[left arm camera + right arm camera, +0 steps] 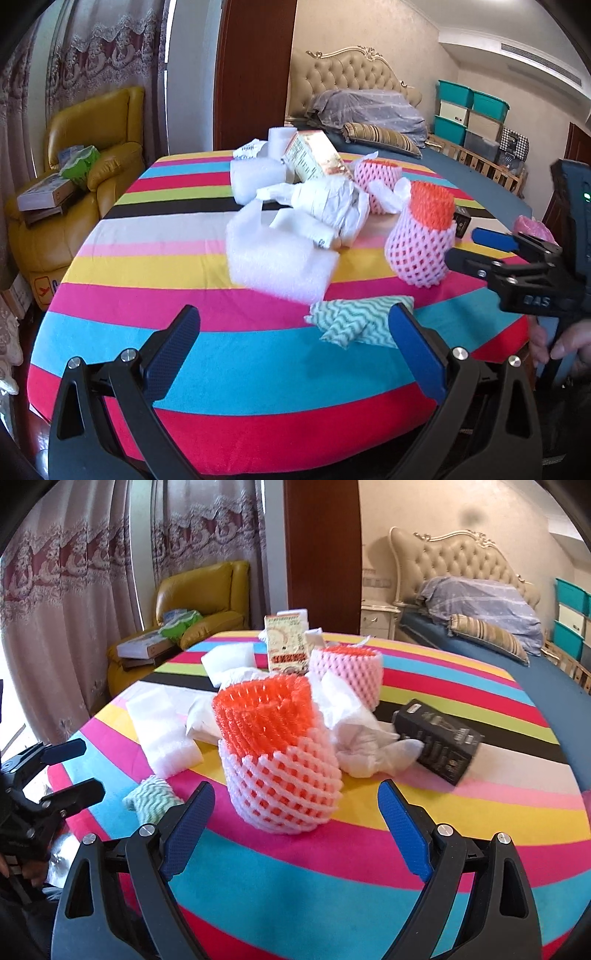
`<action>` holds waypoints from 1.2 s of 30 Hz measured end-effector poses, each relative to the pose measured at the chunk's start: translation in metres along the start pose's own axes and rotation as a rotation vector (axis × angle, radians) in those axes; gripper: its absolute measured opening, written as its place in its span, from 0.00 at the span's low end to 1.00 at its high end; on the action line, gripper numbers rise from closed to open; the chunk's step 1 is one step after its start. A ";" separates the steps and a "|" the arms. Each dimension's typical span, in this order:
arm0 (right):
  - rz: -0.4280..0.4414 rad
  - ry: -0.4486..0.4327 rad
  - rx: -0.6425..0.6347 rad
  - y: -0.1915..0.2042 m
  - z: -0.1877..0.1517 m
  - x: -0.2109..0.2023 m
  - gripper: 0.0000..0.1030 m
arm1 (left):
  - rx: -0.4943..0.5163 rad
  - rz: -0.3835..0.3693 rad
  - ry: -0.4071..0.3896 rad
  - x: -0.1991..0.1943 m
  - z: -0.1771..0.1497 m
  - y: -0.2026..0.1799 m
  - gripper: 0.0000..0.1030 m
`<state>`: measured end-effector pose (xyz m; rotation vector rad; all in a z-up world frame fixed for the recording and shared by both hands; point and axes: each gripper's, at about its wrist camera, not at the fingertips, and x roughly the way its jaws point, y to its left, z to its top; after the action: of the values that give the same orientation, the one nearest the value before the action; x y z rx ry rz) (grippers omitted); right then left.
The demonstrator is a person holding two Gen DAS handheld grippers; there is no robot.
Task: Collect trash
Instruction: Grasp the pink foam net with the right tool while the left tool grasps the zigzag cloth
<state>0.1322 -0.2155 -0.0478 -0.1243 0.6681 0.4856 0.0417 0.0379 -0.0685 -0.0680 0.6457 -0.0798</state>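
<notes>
Both the left gripper (293, 345) and right gripper (295, 825) hover with fingers spread and empty at the near edge of a striped table (221, 369), collection seemingly not yet begun. The trash, foam fruit nets (280, 753), crumpled white wrappers (332, 206) and cartons (288, 646), sits heaped mid-table; the nearest net looks the right gripper's likeliest first pick, needing a forward reach. A bed (480, 638) and yellow armchair (85, 147) stand behind.
</notes>
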 end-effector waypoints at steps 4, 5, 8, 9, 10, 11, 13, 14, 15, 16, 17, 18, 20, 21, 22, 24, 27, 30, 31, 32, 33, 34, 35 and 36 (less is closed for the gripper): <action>0.003 0.039 -0.008 0.001 0.002 0.021 0.76 | 0.022 -0.022 0.038 0.010 -0.002 -0.006 0.96; 0.006 0.046 -0.009 0.001 0.002 0.025 0.75 | 0.034 -0.032 0.048 0.011 -0.003 -0.008 0.96; 0.034 0.043 -0.007 -0.001 0.001 0.029 0.58 | 0.083 -0.045 0.065 0.018 -0.005 -0.019 0.95; 0.034 0.033 -0.005 -0.002 0.002 0.027 0.52 | 0.098 -0.046 0.067 0.019 -0.005 -0.023 0.95; 0.030 0.022 -0.009 -0.003 0.002 0.025 0.44 | 0.110 -0.049 0.070 0.020 -0.005 -0.026 0.95; 0.027 0.013 -0.016 -0.004 0.002 0.023 0.41 | 0.119 -0.052 0.072 0.022 -0.004 -0.028 0.95; 0.019 -0.003 -0.015 -0.007 0.001 0.018 0.35 | 0.141 -0.059 0.074 0.026 -0.003 -0.033 0.95; 0.021 -0.006 -0.010 -0.009 0.002 0.017 0.34 | 0.151 -0.057 0.074 0.029 -0.002 -0.036 0.95; 0.025 -0.008 -0.002 -0.011 0.002 0.014 0.34 | 0.164 -0.057 0.073 0.032 0.000 -0.039 0.93; 0.026 -0.013 0.004 -0.013 0.001 0.011 0.34 | 0.172 -0.058 0.071 0.035 0.001 -0.041 0.93; 0.023 -0.017 0.007 -0.014 0.001 0.008 0.34 | 0.179 -0.059 0.070 0.039 0.003 -0.044 0.93; 0.021 -0.019 0.009 -0.015 0.000 0.006 0.34 | 0.183 -0.061 0.072 0.042 0.004 -0.045 0.92; 0.021 -0.024 0.018 -0.018 -0.003 0.000 0.34 | 0.197 -0.073 0.087 0.051 0.007 -0.048 0.89; 0.021 -0.025 0.024 -0.020 -0.003 -0.001 0.34 | 0.204 -0.089 0.098 0.056 0.008 -0.050 0.87; 0.022 -0.028 0.031 -0.022 -0.004 -0.003 0.34 | 0.212 -0.097 0.104 0.058 0.007 -0.053 0.86; 0.020 -0.035 0.041 -0.025 -0.005 -0.007 0.34 | 0.238 -0.110 0.110 0.064 0.007 -0.059 0.75; 0.014 -0.045 0.059 -0.031 -0.008 -0.012 0.34 | 0.265 -0.145 0.113 0.068 0.008 -0.066 0.50; 0.010 -0.050 0.069 -0.035 -0.011 -0.017 0.34 | 0.287 -0.160 0.103 0.068 0.008 -0.071 0.38; 0.008 -0.053 0.073 -0.036 -0.012 -0.019 0.33 | 0.296 -0.153 0.091 0.066 0.009 -0.072 0.36; 0.007 -0.056 0.076 -0.037 -0.013 -0.021 0.33 | 0.300 -0.152 0.082 0.063 0.009 -0.074 0.35; 0.005 -0.058 0.078 -0.037 -0.014 -0.022 0.33 | 0.304 -0.149 0.068 0.061 0.009 -0.075 0.35; 0.003 -0.060 0.079 -0.038 -0.015 -0.025 0.33 | 0.308 -0.146 0.055 0.057 0.010 -0.076 0.35; 0.001 -0.062 0.082 -0.038 -0.016 -0.027 0.33 | 0.312 -0.146 0.043 0.055 0.011 -0.077 0.35; -0.001 -0.066 0.085 -0.039 -0.017 -0.029 0.33 | 0.317 -0.148 0.030 0.052 0.012 -0.078 0.35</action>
<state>0.1211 -0.2659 -0.0449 -0.0288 0.6233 0.4574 0.0866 -0.0440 -0.0830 0.1922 0.6504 -0.3249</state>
